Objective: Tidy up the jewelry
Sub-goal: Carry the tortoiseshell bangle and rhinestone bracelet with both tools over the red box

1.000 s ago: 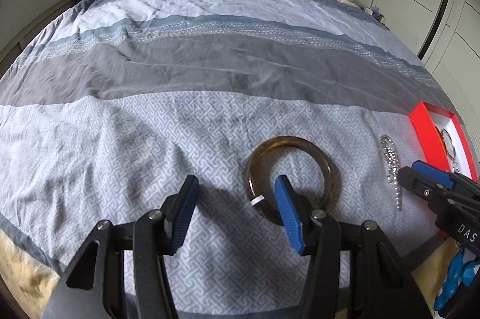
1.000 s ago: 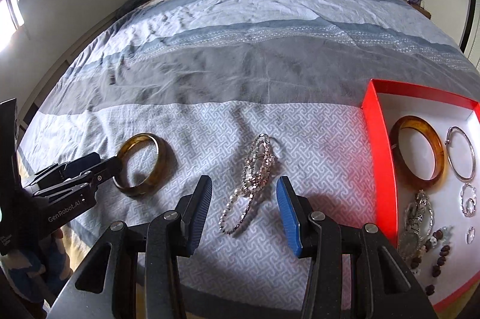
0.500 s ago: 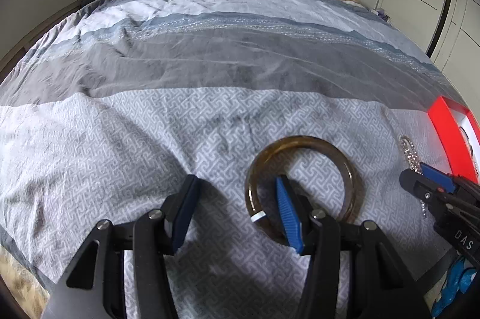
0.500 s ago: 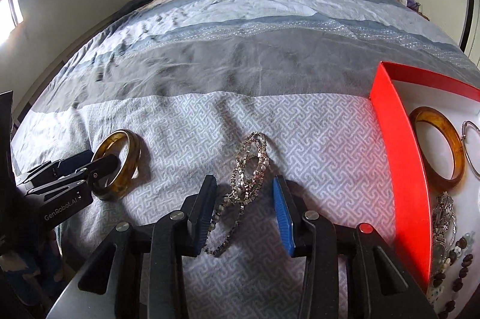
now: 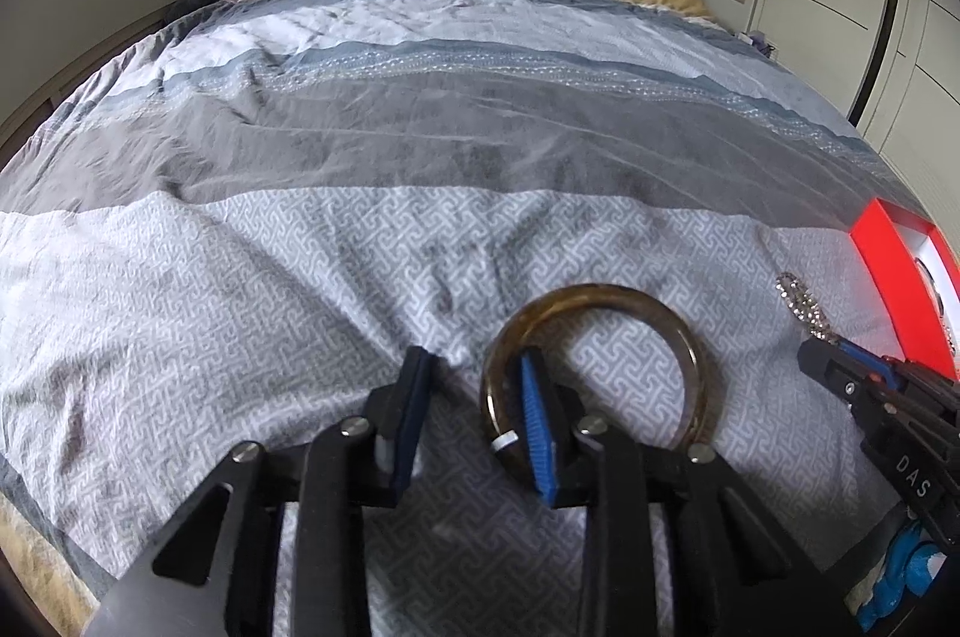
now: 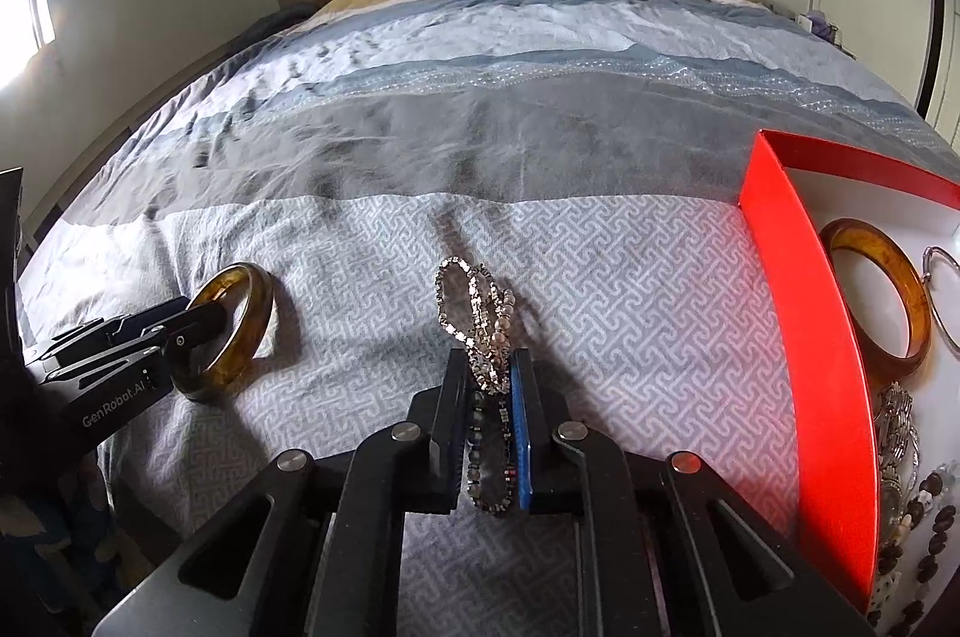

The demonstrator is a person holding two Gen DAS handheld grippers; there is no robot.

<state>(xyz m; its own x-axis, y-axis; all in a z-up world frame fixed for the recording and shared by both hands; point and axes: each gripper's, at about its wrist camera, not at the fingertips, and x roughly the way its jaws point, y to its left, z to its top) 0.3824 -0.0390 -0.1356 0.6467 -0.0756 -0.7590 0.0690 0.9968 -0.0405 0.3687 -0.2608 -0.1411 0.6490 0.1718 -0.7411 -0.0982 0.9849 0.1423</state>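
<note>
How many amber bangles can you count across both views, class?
2. One amber bangle lies on the bedspread, with a finger of the left tool through it. The other bangle lies in the red box. Others may be hidden.

Round amber resin bangle point(image 6: 231, 325) lies on bed point(image 6: 630, 277) at left, silver bead-and-chain bracelets point(image 6: 480, 319) to its right, open red cardboard box point(image 6: 804, 313) far right w/ second amber bangle point(image 6: 882, 301) in it.
</note>
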